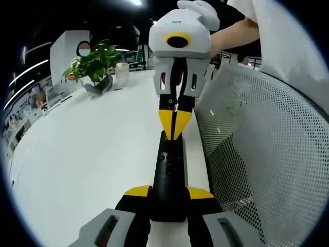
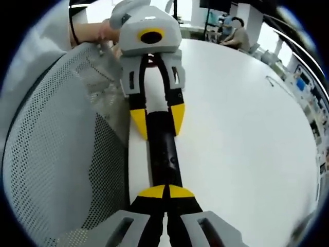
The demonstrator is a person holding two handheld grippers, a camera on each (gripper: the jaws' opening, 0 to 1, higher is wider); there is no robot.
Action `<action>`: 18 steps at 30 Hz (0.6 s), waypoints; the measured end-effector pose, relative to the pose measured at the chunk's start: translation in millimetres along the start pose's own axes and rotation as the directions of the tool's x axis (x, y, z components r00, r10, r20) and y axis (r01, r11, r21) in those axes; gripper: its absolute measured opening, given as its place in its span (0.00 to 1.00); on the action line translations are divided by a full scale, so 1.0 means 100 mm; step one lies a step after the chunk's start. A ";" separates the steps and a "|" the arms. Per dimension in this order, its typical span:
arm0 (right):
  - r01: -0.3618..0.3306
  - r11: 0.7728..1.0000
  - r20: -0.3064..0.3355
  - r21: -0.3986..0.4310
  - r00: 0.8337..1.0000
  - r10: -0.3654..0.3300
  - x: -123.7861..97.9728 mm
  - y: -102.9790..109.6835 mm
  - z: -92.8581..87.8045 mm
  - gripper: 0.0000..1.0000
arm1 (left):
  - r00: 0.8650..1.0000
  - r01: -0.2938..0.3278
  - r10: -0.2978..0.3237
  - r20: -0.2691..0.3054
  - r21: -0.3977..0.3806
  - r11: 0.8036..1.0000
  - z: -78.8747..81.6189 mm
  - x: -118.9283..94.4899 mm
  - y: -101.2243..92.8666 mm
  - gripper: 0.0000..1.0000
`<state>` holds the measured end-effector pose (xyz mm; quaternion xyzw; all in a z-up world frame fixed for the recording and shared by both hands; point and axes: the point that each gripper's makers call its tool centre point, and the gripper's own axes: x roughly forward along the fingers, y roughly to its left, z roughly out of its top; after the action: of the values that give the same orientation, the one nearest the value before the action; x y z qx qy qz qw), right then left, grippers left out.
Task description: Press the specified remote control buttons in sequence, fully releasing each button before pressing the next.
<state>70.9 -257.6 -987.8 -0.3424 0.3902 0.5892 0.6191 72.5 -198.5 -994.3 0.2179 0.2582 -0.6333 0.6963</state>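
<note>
Across a big white surface (image 1: 77, 154) that runs off toward 11 o'clock, with a mesh chair back (image 1: 267, 154) crowding the 3 o'clock side in the left gripper view, a black remote (image 1: 168, 177) lies near the edge.

Left hand-held gripper (image 1: 168, 193) is clamped around the near end of the remote, one yellow-tipped jaw on each long side, so it's basically the holder.

Right hand-held gripper (image 1: 175, 123) comes in from 12 o'clock with its jaws pinched together into a single point, tip sitting at the far end of the remote. Can't tell if it's actually pushing a button or just resting on the casing.

In the right gripper view it's mirrored: right hand-held gripper (image 2: 165, 193) at 6 o'clock, jaws closed over the remote (image 2: 163, 149), left hand-held gripper (image 2: 157, 118) straddling it at 12.

Key bit: the remote's long axis runs straight between the two, 6 to 12, so I'd guess the right one just slides along that line to find the next button (image 1: 162, 157).

Small potted plant (image 1: 92, 64) sits way back at 11.
</note>
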 end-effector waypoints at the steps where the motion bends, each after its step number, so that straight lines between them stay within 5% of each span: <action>1: -0.003 1.000 -0.001 -0.004 1.000 0.003 0.00 0.00 0.00 0.00 | 1.000 0.000 0.000 0.000 0.000 1.000 0.00 0.00 0.00 0.25; 10: 0.030 0.986 -0.112 -0.161 0.993 -0.048 0.03 0.02 0.01 0.00 | 1.000 -0.001 0.001 0.004 -0.007 1.000 0.00 0.00 0.00 0.25; 13: 0.054 0.990 -0.090 -0.128 0.994 -0.065 0.02 0.01 0.00 0.00 | 1.000 -0.001 0.001 0.005 -0.007 1.000 0.00 0.00 0.00 0.25; 18: 0.072 0.996 0.029 0.044 0.997 -0.073 0.00 -0.01 0.01 0.00 | 1.000 0.000 0.000 0.005 -0.005 1.000 0.00 0.00 0.00 0.25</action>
<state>72.5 -256.8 -987.3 -0.3338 0.3805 0.5631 0.6533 72.9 -198.7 -993.8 0.2145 0.2581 -0.6330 0.6977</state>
